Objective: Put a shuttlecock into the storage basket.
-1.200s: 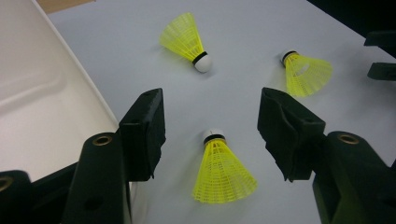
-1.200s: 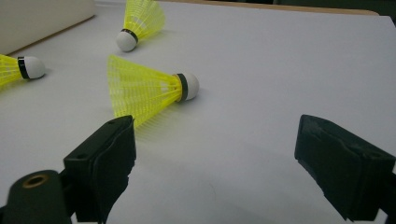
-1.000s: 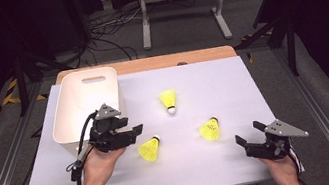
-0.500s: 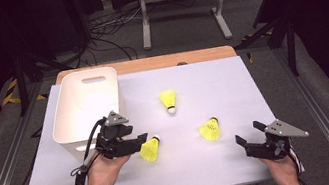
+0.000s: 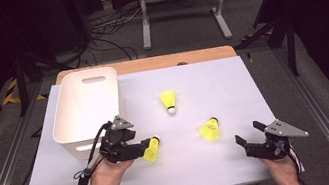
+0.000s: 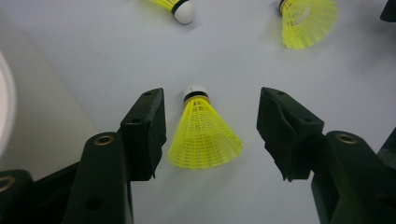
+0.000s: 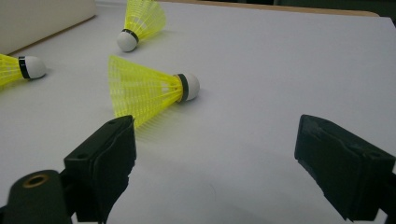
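Just right of the white bin (image 5: 84, 106), the left gripper (image 5: 147, 146) has slid forward from the bin's rim, and its jaws, apart, now straddle a yellow shuttlecock (image 6: 201, 135) without touching it; a squeeze looks next. Farther right, two more shuttlecocks (image 5: 169, 100) (image 5: 210, 129) lie on the pale tabletop (image 5: 252, 83). The right gripper (image 5: 247, 140) rests open and empty. Dark floor and cables lie beyond.
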Motion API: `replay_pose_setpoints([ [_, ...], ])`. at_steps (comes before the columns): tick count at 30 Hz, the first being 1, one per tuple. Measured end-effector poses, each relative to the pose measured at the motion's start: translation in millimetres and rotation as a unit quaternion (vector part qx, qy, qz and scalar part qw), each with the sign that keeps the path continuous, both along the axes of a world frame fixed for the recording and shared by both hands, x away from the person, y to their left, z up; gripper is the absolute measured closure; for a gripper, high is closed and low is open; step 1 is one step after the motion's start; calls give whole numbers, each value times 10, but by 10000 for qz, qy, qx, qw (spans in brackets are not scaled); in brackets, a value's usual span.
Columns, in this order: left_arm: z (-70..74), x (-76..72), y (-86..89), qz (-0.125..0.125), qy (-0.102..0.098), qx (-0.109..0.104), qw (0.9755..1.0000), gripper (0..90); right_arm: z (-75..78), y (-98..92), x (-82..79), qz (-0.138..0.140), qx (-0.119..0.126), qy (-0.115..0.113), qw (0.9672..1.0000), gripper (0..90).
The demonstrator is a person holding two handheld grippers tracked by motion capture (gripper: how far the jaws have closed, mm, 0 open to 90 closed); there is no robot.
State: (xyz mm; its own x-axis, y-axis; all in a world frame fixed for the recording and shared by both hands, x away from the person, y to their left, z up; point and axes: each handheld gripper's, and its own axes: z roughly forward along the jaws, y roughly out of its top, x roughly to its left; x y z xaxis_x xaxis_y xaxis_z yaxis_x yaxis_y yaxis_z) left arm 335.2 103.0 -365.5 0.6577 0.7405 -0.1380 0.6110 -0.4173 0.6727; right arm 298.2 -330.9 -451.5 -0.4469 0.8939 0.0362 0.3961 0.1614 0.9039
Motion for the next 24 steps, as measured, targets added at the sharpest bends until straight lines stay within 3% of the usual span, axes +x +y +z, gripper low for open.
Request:
replay_pose_setpoints([
  [24, -240, -121, -52, -64, 358, 184, 9992, 394, 1, 2, 0, 7, 4, 7, 10000, 134],
])
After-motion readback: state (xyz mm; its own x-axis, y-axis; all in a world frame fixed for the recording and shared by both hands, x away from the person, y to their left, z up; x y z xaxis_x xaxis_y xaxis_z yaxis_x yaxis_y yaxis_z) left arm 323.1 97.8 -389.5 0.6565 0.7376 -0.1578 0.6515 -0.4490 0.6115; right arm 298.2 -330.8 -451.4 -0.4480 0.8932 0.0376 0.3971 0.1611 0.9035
